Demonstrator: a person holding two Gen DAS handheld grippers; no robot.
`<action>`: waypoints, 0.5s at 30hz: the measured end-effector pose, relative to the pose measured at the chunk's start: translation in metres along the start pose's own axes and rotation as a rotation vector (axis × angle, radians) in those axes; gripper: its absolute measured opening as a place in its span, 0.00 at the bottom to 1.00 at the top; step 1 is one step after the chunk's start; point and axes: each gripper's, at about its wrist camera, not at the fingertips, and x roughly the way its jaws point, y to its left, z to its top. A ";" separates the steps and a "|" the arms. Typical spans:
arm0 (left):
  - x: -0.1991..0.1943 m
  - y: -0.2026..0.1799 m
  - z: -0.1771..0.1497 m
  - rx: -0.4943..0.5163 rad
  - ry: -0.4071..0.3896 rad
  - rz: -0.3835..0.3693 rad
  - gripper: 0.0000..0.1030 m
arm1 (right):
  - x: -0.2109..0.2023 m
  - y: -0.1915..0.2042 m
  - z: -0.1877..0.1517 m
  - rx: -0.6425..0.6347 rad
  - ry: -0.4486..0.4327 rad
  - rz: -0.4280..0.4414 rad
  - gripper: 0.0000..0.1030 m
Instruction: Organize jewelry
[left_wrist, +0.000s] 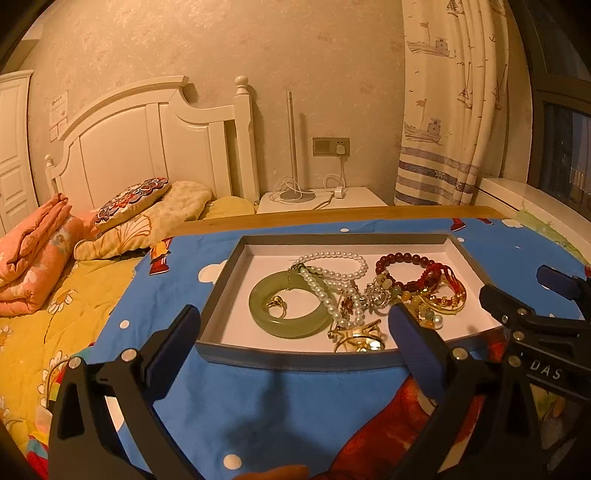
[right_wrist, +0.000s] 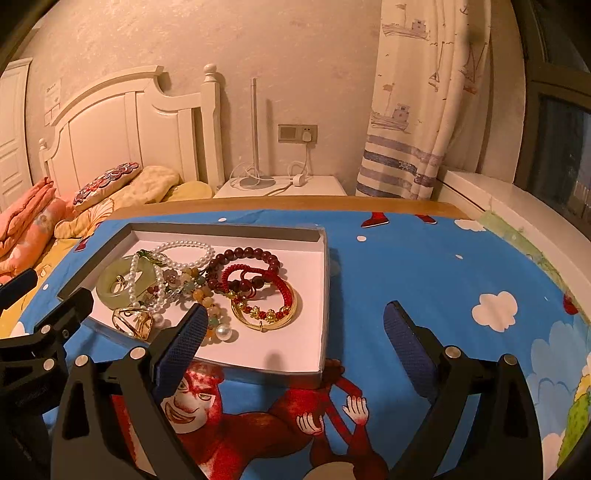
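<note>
Blue cartoon cloth (left_wrist: 229, 402) is spread over the table, with a grey tray (left_wrist: 221, 275) of jewelry set on it. From the left wrist, the left gripper (left_wrist: 293, 325) is held spread and empty at the tray's near rim, the jade bangle (left_wrist: 284, 308) just ahead between its fingers. From the right wrist, the right gripper (right_wrist: 295, 330) is likewise spread and empty; the gold bangle (right_wrist: 264, 314) lies just ahead toward its left finger.

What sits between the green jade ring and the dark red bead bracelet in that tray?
Pearl strands lie between the jade bangle and the red bead bracelet, clearest in the left wrist view.
</note>
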 end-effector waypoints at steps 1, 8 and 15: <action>0.000 0.000 0.000 0.000 0.000 -0.001 0.98 | 0.000 0.000 0.000 0.000 0.000 0.000 0.89; 0.000 -0.001 -0.001 -0.001 0.008 -0.009 0.98 | 0.000 0.000 0.000 0.001 0.000 0.001 0.89; 0.002 -0.002 -0.002 -0.005 0.017 -0.017 0.98 | -0.001 -0.001 0.000 0.006 -0.005 0.002 0.89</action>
